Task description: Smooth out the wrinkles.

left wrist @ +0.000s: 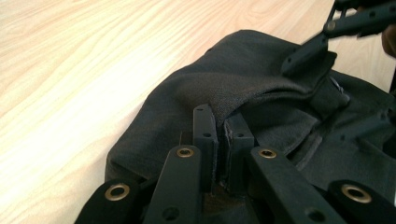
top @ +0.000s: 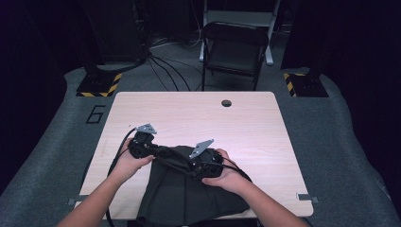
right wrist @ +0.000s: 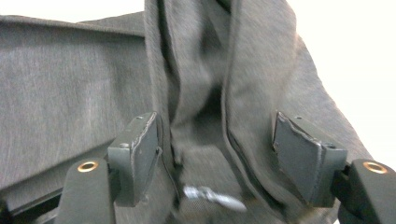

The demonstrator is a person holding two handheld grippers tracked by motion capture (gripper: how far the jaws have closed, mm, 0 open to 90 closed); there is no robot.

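Left gripper view: garment [left wrist: 243, 79] between tool [left wrist: 223, 135]

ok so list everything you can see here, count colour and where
dark grey fabric garment: one, dark grey, near edge of table, a fold pinched in the left jaws
light wooden table: one, pale wood, centre
black folding chair: one, black, beyond the table
black cables: several, black, floor beyond the table
left gripper: one, black, shut on the garment
right gripper: one, black, jaws open astride the cloth
hands: two, holding the grippers
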